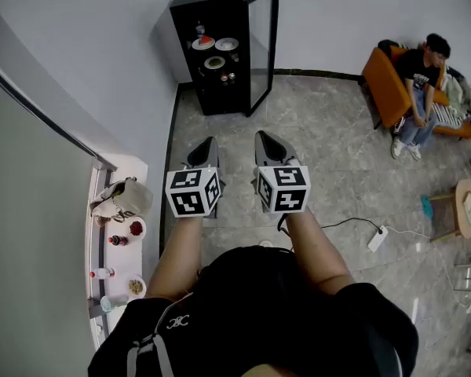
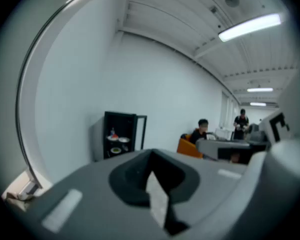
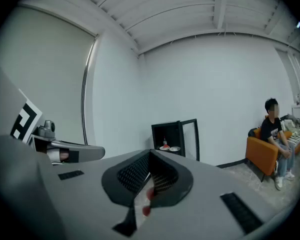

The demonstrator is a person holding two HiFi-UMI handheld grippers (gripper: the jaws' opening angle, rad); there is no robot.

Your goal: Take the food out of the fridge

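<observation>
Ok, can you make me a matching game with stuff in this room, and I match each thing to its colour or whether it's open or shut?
Things:
1. fridge door
2. armchair
3. left gripper
4. power strip

Colour or state:
a. orange
b. white
c. open
d. shut

Pairs: 1-c, 2-a, 3-d, 4-b

The left gripper (image 1: 207, 144) and right gripper (image 1: 265, 137) point forward side by side, both closed, empty.
</observation>
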